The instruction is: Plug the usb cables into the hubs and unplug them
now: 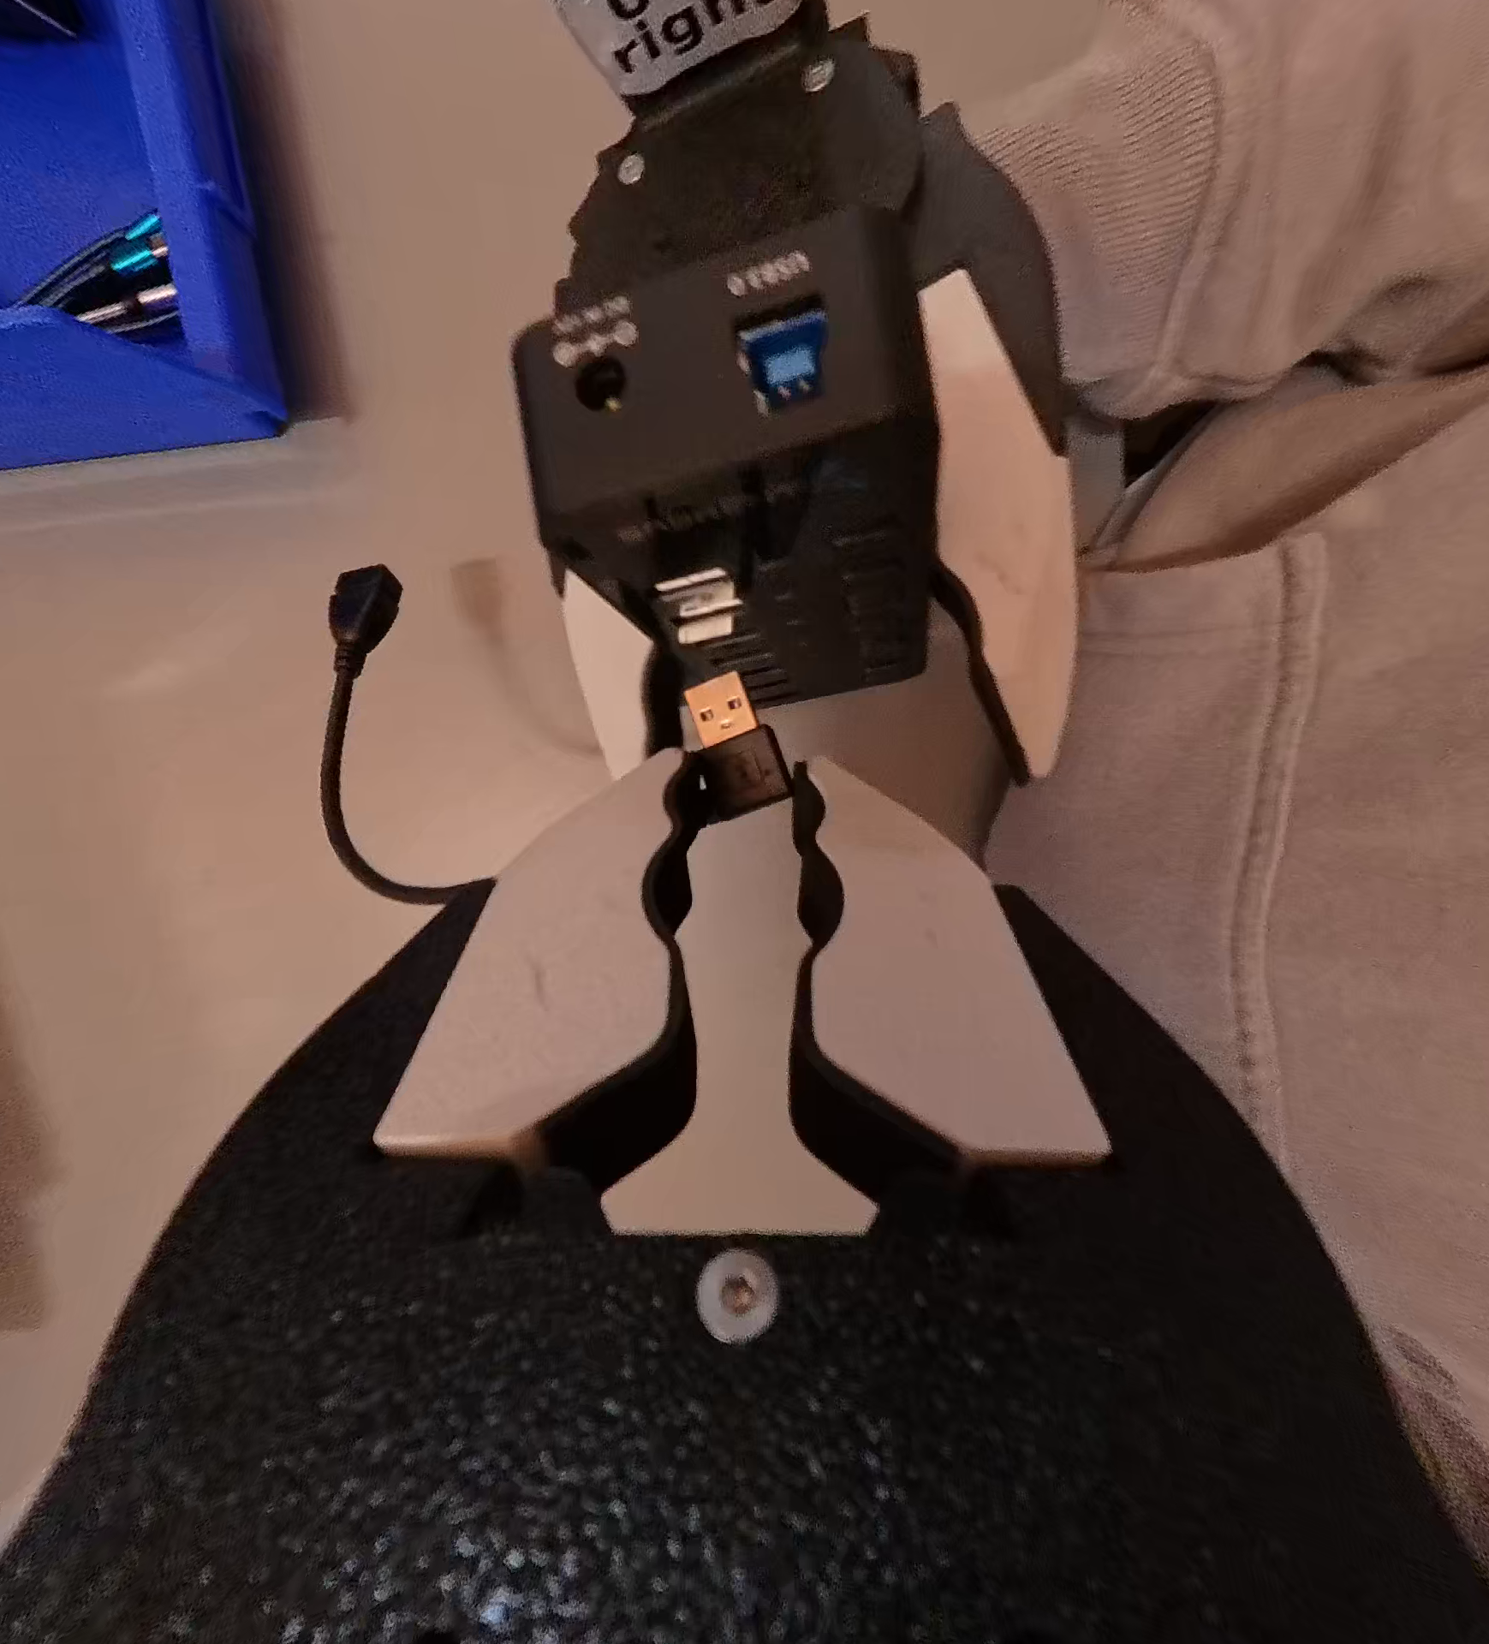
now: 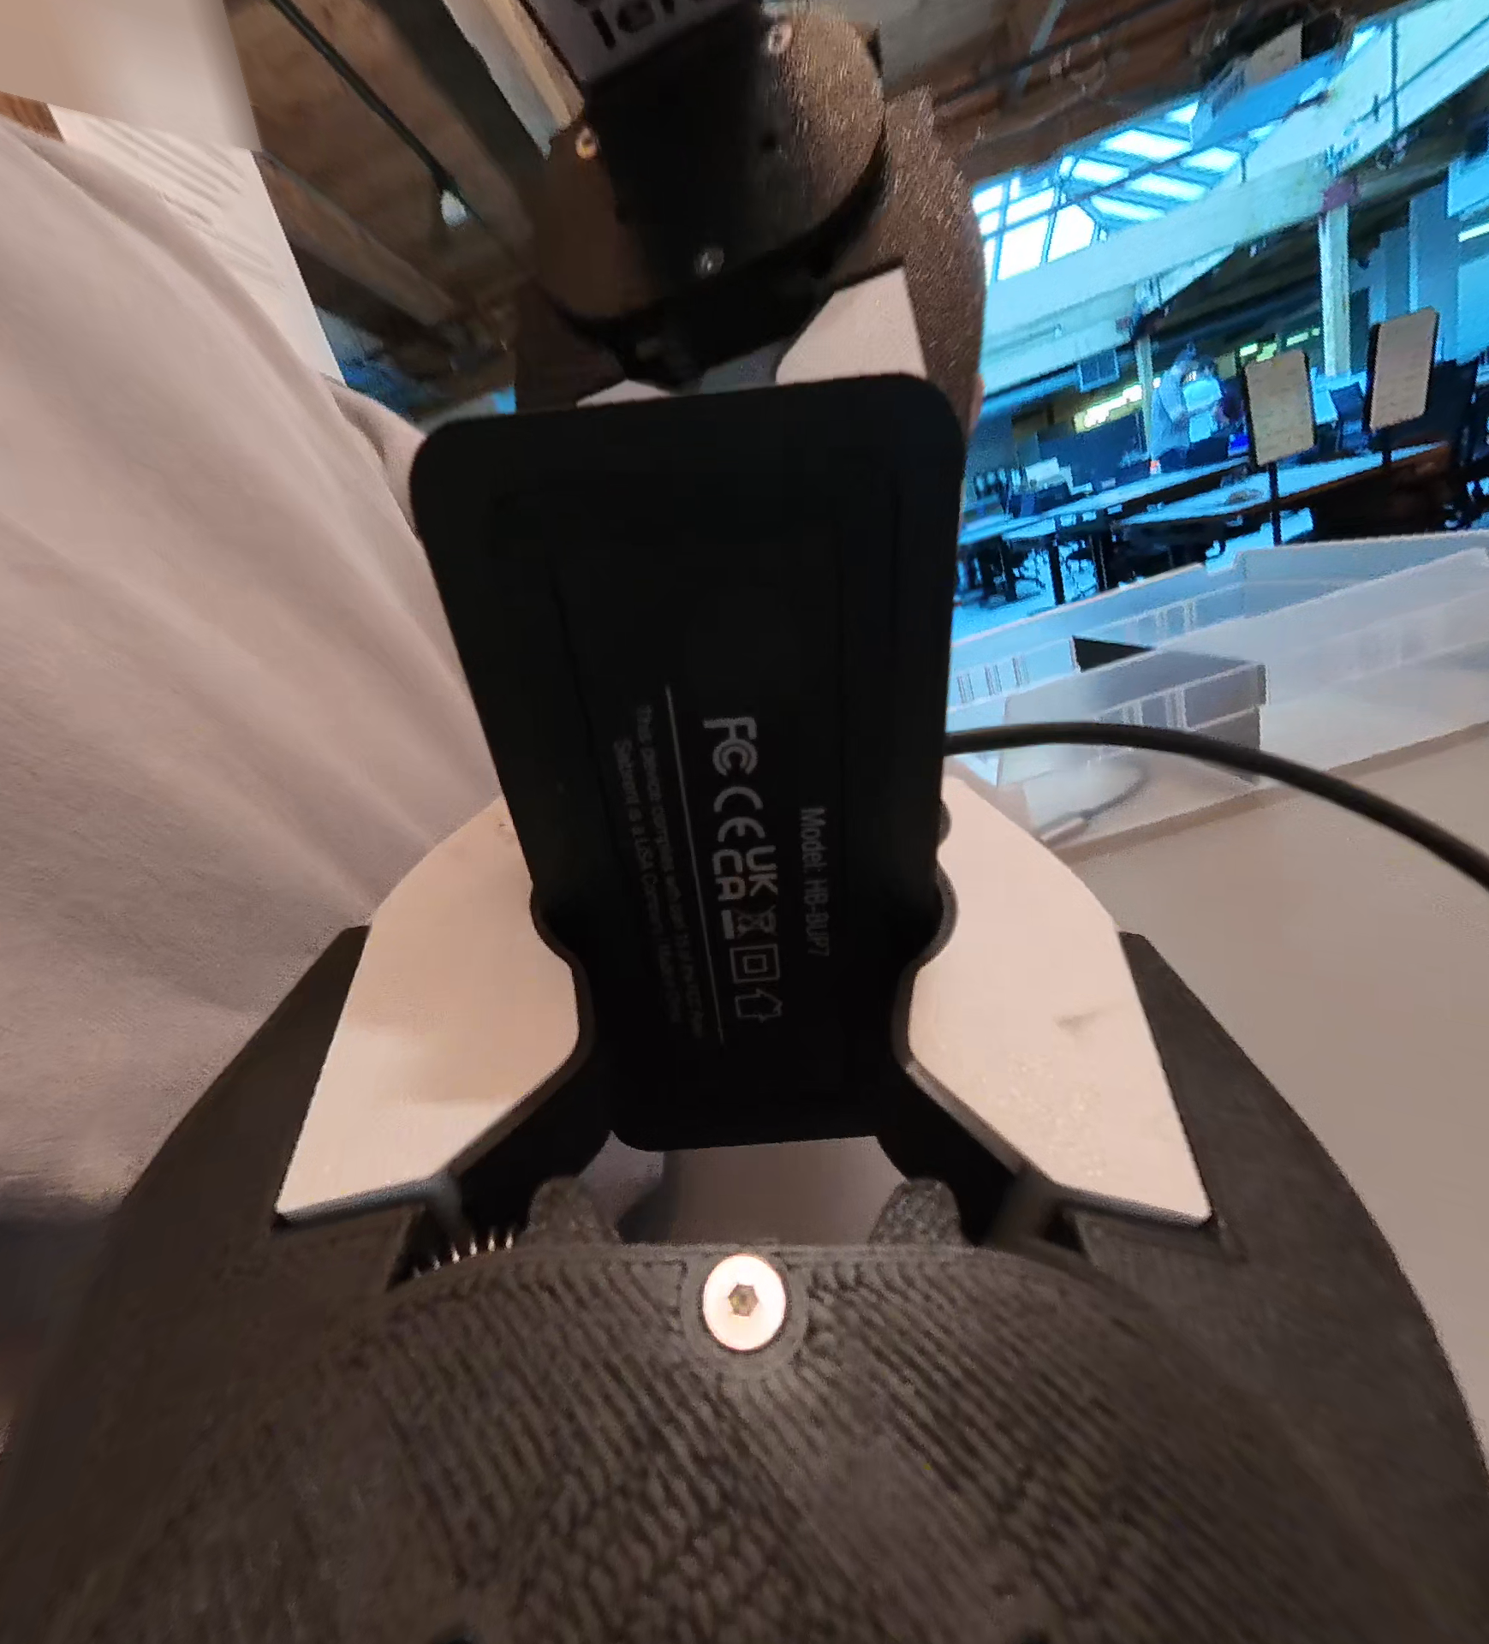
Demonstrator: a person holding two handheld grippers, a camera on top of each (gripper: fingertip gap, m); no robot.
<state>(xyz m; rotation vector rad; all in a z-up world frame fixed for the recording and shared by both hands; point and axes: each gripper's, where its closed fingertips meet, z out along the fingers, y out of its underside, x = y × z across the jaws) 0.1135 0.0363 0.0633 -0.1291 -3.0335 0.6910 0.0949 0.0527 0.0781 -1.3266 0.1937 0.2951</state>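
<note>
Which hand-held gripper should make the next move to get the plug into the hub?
Left. The left hand-held gripper already pinches the USB plug, its tip just short of the hub, which the right hand-held gripper holds.

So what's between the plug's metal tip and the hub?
Nothing: in the left wrist view only a bare gap separates the plug from the hub.

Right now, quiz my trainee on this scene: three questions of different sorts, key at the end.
1. True or false: the USB plug is fully seated in the hub.
2. Which holds the hub? A) left gripper B) right gripper C) neither
3. Fill in: beside the table cable sits a clear plastic ____.

Key: 1 false, its gold tip shows bare just short of the ports. 2 B, jaws clamped on its sides. 3 bin.
</note>
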